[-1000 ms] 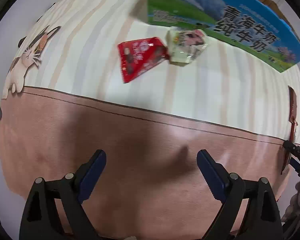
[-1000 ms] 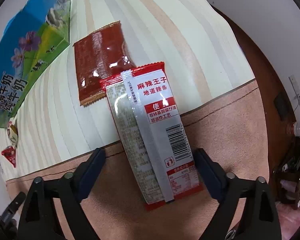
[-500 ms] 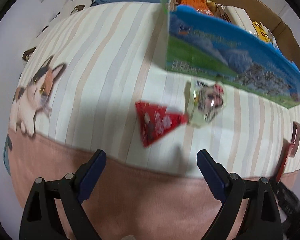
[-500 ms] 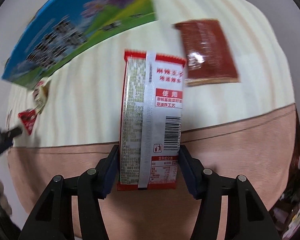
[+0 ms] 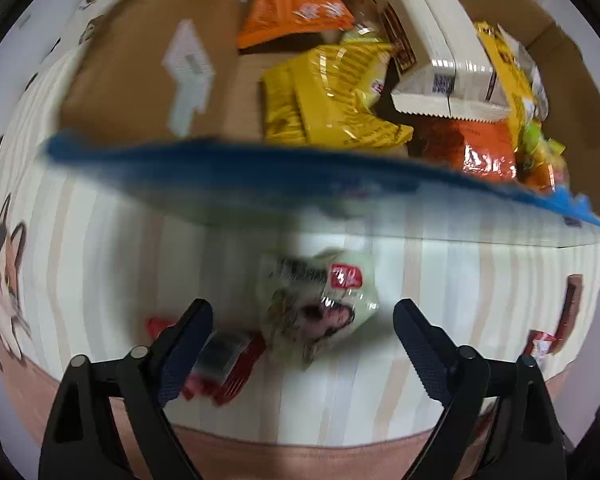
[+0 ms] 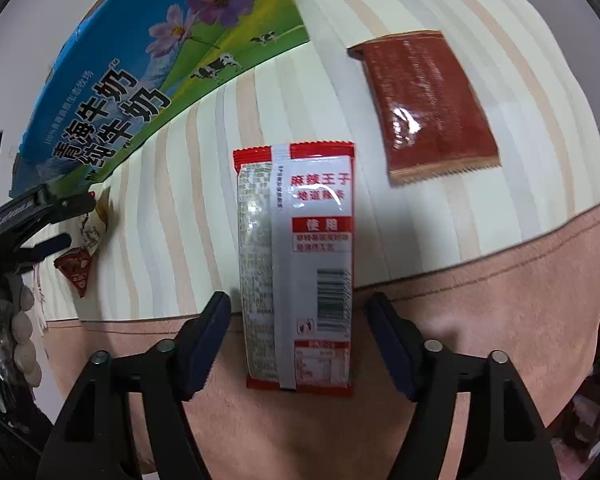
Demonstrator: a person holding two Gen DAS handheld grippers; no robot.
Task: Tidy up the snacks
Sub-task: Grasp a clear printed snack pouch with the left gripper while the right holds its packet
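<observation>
Currently, the red-and-white packet (image 6: 298,264) is framed, ungripped, by the opening right gripper (image 6: 298,318) on the striped bedcover (image 6: 420,200); the closing left gripper (image 5: 302,334) is empty.

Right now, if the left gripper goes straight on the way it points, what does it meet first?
Probably the pale green snack pack, which lies between the closing jaws of the left gripper but is not yet touched. The red triangular packet lies beside it, under the left finger. Blur hides depth.

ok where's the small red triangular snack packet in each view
Left wrist view: red triangular snack packet is lower left, partly behind the left finger, blurred.
Right wrist view: the same packet is at the far left edge, mid-height.
Shared landmark: the blue and green milk carton box beyond it.
</observation>
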